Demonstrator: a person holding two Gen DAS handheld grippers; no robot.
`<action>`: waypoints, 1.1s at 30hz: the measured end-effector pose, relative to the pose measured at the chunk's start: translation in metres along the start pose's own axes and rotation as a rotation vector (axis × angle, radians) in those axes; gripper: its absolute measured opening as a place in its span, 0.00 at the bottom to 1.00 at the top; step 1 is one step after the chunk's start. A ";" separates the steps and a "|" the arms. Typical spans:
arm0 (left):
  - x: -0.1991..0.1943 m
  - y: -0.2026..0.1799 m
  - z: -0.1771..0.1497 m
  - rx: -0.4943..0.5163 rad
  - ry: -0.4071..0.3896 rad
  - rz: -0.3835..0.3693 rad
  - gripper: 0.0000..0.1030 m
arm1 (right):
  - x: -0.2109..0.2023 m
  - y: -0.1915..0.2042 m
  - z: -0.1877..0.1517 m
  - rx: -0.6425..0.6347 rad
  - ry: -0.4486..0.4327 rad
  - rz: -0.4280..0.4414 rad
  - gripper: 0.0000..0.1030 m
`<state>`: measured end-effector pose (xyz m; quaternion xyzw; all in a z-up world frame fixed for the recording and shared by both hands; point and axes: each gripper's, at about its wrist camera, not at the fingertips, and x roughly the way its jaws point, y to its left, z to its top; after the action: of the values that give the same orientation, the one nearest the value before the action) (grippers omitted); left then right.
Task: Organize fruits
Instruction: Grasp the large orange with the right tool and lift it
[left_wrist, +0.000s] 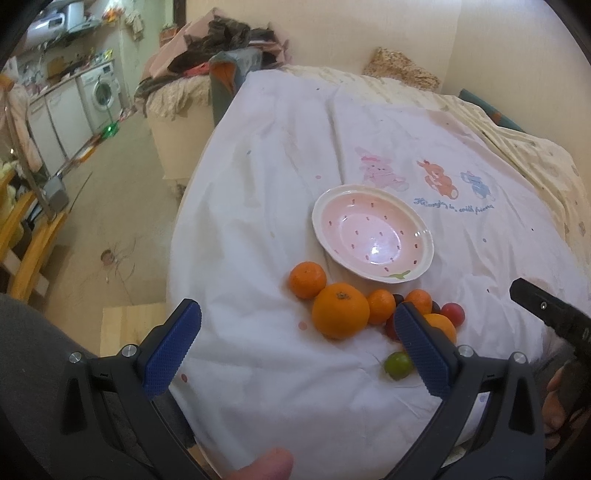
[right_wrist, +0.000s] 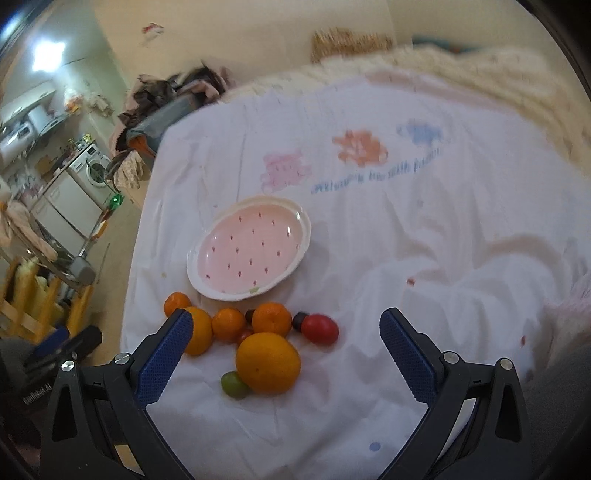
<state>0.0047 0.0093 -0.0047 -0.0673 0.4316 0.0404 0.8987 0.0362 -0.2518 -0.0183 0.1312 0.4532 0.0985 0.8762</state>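
Note:
A pink bowl with a white rim (left_wrist: 372, 233) (right_wrist: 249, 248) stands empty on a white sheet. In front of it lies a cluster of fruit: a big orange (left_wrist: 340, 310) (right_wrist: 197, 331), a second big orange (right_wrist: 267, 362) (left_wrist: 439, 326), small mandarins (left_wrist: 307, 280) (right_wrist: 271, 318), a red plum (left_wrist: 453, 314) (right_wrist: 320, 328) and a green lime (left_wrist: 398, 365) (right_wrist: 233, 384). My left gripper (left_wrist: 295, 332) is open just short of the fruit, holding nothing. My right gripper (right_wrist: 286, 341) is open too, with the nearer big orange between its fingers' lines, untouched.
The sheet (left_wrist: 406, 147) covers a bed and carries cartoon animal prints (left_wrist: 439, 181). The bed's left edge drops to a beige floor (left_wrist: 110, 206). Piled clothes (left_wrist: 221, 44) lie beyond, a washing machine (left_wrist: 101, 92) stands far left. The right gripper's body (left_wrist: 546, 310) shows at the right.

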 end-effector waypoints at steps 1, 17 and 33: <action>0.001 0.001 0.000 -0.007 0.007 -0.004 1.00 | 0.008 -0.004 0.003 0.017 0.053 0.016 1.00; 0.009 0.012 0.001 -0.060 0.062 0.008 1.00 | 0.115 -0.001 -0.030 0.202 0.500 0.036 0.76; 0.017 0.013 0.000 -0.050 0.103 0.031 1.00 | 0.092 0.013 0.002 0.075 0.456 0.158 0.62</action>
<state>0.0141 0.0224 -0.0191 -0.0852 0.4771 0.0617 0.8725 0.0893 -0.2134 -0.0838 0.1730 0.6310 0.1768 0.7353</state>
